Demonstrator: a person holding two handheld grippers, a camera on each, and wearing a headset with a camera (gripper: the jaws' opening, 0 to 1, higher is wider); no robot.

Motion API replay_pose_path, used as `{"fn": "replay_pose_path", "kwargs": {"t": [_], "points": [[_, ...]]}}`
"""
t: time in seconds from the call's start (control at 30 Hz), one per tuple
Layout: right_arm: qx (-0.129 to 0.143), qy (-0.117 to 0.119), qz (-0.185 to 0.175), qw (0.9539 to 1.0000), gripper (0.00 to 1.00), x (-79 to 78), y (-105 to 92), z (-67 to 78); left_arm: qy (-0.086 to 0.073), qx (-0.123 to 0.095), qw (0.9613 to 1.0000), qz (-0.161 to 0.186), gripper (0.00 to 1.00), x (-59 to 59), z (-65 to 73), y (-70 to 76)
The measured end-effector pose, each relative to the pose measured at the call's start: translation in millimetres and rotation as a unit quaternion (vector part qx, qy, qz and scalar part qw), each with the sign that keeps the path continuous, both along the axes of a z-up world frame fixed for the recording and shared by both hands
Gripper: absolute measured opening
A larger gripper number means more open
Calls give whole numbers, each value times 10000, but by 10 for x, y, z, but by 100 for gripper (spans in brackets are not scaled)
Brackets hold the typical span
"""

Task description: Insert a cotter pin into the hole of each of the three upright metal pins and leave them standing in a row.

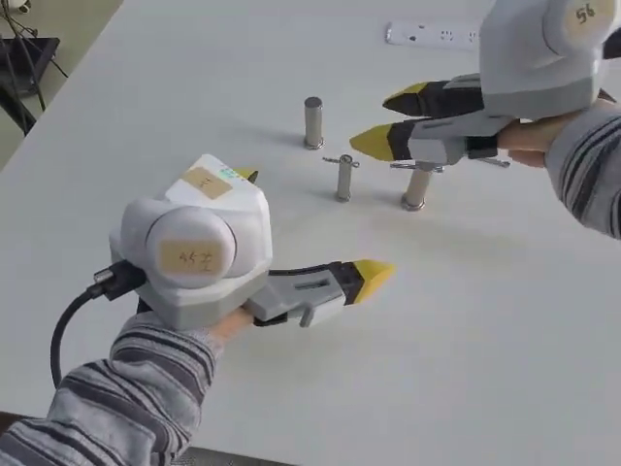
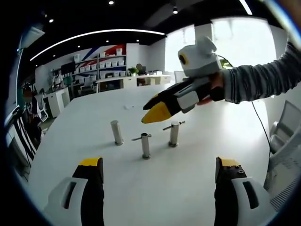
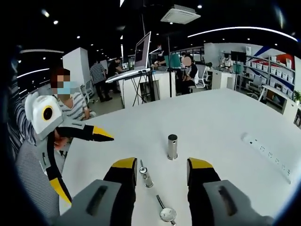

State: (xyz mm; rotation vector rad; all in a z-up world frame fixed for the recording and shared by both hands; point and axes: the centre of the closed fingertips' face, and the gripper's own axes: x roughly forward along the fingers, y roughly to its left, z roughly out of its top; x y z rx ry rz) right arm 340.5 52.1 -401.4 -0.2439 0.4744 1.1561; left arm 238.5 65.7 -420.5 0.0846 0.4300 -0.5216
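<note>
Three metal pins stand upright in a row on the white table [image 1: 466,320]. The far pin [image 1: 313,122] [image 2: 116,132] [image 3: 172,146] is bare. A cotter pin passes through the top of the middle pin [image 1: 343,178] [image 2: 146,145] [image 3: 146,176]. The near pin [image 1: 417,186] [image 2: 174,133] [image 3: 167,213] also carries a cotter pin, and its top is partly hidden in the head view. My right gripper [image 1: 386,118] [image 3: 162,165] hovers open just above that pin, holding nothing. My left gripper [image 1: 310,225] [image 2: 157,169] is open and empty, low over the table in front of the row.
A white power strip [image 1: 432,36] [image 3: 268,150] lies at the far edge of the table. Wide bare tabletop surrounds the pins. Desks, shelves and several people are in the room behind.
</note>
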Motion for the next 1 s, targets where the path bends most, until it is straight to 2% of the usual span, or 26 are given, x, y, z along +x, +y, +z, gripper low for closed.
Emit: {"fn": "replay_pose_path", "kwargs": {"t": [0.07,0.17,0.23,0.27,0.43,0.53,0.73,0.93,1.0], "points": [[49,-31,-130,9999,39,64,66,4,-10,-26,10000,19,99,-5,11,9],[165,76,-403,9990,39,182,167,-24,-27,-31,10000,31,99,-10,21,21],[250,116,-503,9984,39,200,223,-15,-36,-32,10000,39,98,-11,28,31],[331,169,-591,9976,40,268,248,-38,-37,-36,10000,49,98,-12,31,39],[372,237,-706,9965,41,359,353,-160,-49,-52,9999,88,98,-11,35,68],[455,419,-731,9954,40,410,422,-238,-58,-32,9999,96,97,-12,31,79],[226,207,-638,9975,36,411,512,-309,-19,-64,9999,83,95,-20,12,80],[112,186,-817,9964,27,520,526,-363,3,-79,9999,73,93,-21,-32,86],[141,229,-821,9963,26,527,555,-364,61,-53,9999,79,93,-31,-63,97]]}}
